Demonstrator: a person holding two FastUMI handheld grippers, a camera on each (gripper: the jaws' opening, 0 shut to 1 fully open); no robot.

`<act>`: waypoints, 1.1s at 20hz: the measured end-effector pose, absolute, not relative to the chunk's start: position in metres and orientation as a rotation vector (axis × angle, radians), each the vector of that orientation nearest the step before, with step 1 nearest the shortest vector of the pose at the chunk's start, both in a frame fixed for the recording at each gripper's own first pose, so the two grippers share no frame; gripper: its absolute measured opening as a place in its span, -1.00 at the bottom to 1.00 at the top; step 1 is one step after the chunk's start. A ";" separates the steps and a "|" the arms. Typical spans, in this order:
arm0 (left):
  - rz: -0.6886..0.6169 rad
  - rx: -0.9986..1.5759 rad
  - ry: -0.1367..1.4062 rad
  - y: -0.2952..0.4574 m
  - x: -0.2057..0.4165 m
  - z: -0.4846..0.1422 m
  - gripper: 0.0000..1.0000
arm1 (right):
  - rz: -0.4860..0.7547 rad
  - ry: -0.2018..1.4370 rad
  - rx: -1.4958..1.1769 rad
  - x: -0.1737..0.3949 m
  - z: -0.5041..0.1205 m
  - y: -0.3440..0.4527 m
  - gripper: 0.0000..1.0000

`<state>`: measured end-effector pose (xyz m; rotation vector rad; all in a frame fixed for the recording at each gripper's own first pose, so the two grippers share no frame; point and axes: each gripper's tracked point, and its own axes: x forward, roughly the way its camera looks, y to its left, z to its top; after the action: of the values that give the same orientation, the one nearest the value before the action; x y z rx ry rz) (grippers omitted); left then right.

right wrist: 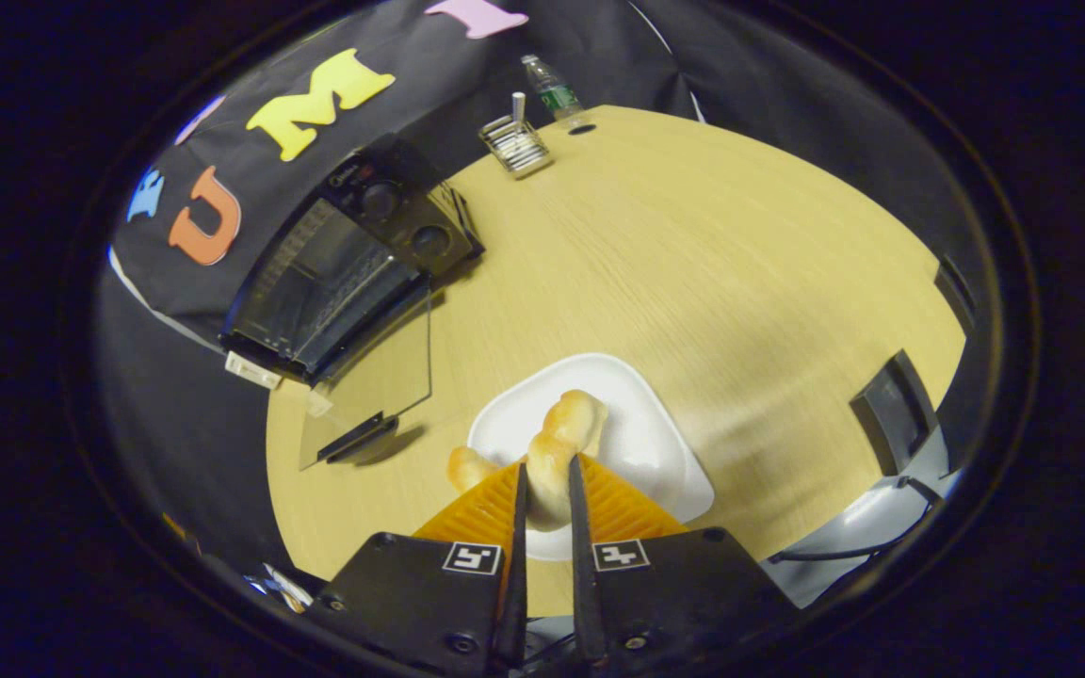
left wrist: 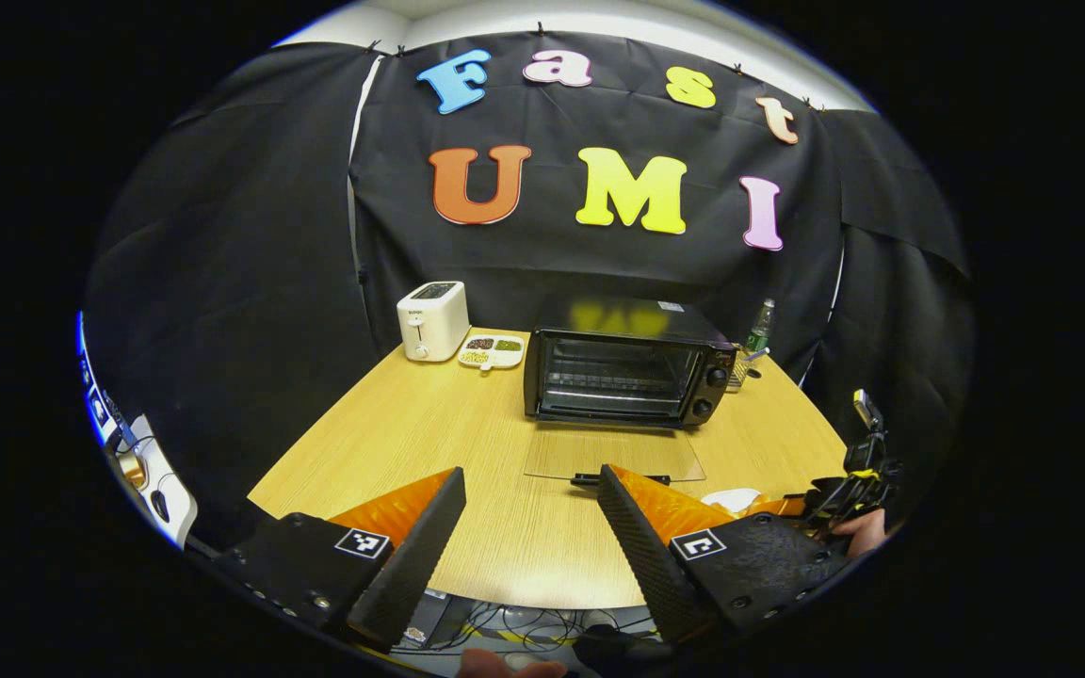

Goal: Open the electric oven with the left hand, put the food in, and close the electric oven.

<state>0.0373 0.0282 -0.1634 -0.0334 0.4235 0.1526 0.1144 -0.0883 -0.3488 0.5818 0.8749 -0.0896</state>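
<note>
I cannot make out the food in the small divided white tray [left wrist: 492, 351]; my right hand-held gripper [right wrist: 547, 482] hides the pale bread roll's [right wrist: 569, 428] near end.

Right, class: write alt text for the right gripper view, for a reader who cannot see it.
The right gripper is closed on a piece of bread over a white plate on a wooden table. Further back, the electric oven stands with its glass door folded down flat.
</note>
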 end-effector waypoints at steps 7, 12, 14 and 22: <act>0.166 -0.086 0.404 0.025 0.035 -0.163 0.85 | 0.038 0.793 0.649 0.106 -0.277 -0.050 -0.60; 0.198 -0.061 0.389 0.036 0.026 -0.162 0.86 | 0.116 0.736 0.659 0.154 -0.250 -0.013 -0.61; 0.234 -0.063 0.383 0.045 0.023 -0.159 0.86 | 0.137 0.706 0.659 0.184 -0.244 0.005 -0.61; 0.403 -0.111 0.443 0.069 0.011 -0.158 0.86 | 0.112 0.630 0.800 0.312 -0.266 0.057 -0.61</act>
<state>0.0112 0.0688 -0.1582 -0.1111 0.4428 0.4026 0.3118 0.0570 -0.2655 0.8001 0.6302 0.1119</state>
